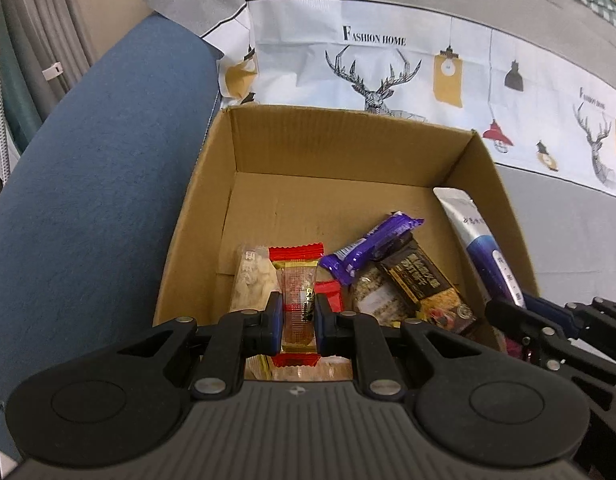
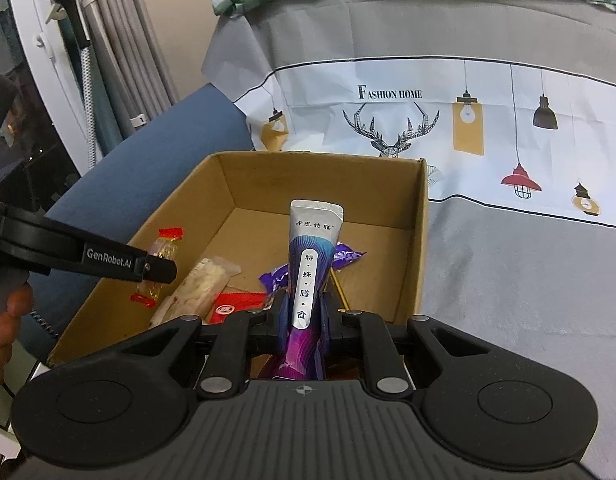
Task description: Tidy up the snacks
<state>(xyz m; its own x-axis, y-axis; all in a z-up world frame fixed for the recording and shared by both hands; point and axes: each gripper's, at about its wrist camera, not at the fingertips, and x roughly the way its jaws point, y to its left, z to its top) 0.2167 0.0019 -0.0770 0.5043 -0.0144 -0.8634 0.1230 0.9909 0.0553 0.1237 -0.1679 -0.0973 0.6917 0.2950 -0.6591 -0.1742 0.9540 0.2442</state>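
The left gripper pinches a clear candy with red ends, held over the box at its 7 o'clock corner. In the box, left to right: a pale bar, a red packet, a purple wrapper and a dark bar, all crowded toward 6 o'clock. At 4 o'clock the right gripper clamps a silver-and-purple pouch, upright above the box. A printed cloth hangs beyond at 12 o'clock.

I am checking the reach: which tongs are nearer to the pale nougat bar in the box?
Left. The left tongs, holding a red-ended candy, hang beside the nougat bar; the right tongs hold a silver-purple pouch farther right.
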